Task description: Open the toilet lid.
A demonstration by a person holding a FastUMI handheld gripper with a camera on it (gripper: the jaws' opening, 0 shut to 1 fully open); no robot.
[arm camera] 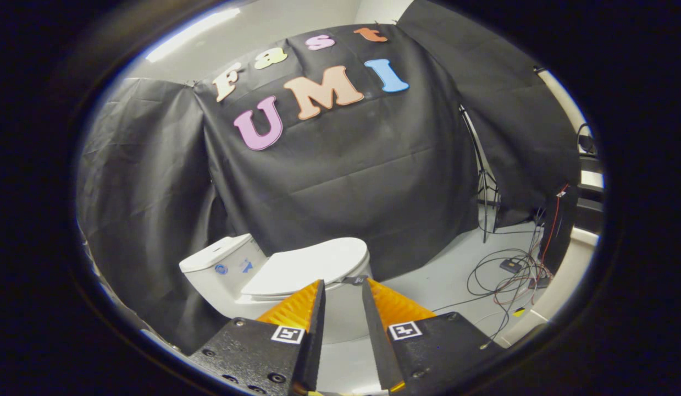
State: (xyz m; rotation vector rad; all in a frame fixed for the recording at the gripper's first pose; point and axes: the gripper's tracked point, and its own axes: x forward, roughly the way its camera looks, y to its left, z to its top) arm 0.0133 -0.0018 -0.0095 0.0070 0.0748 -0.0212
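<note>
1. We hold the gripper [343, 286] with its fingers apart and nothing between them.
2. The toilet [230, 280] sits just beyond the fingertips, its lid [313, 264] down flat on the seat.
3. We should bring a fingertip under the lid's front rim, then lift in an arc toward the tank [216, 256].
4. Room looks open ahead and above; cables [510, 275] lie on the floor well apart, to the right.

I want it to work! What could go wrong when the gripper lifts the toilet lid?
The gripper is open, and the lid is flat and closed just beyond its fingertips, so it might slip off the smooth rim. The cables on the floor beside the toilet could perhaps trip the person.
</note>
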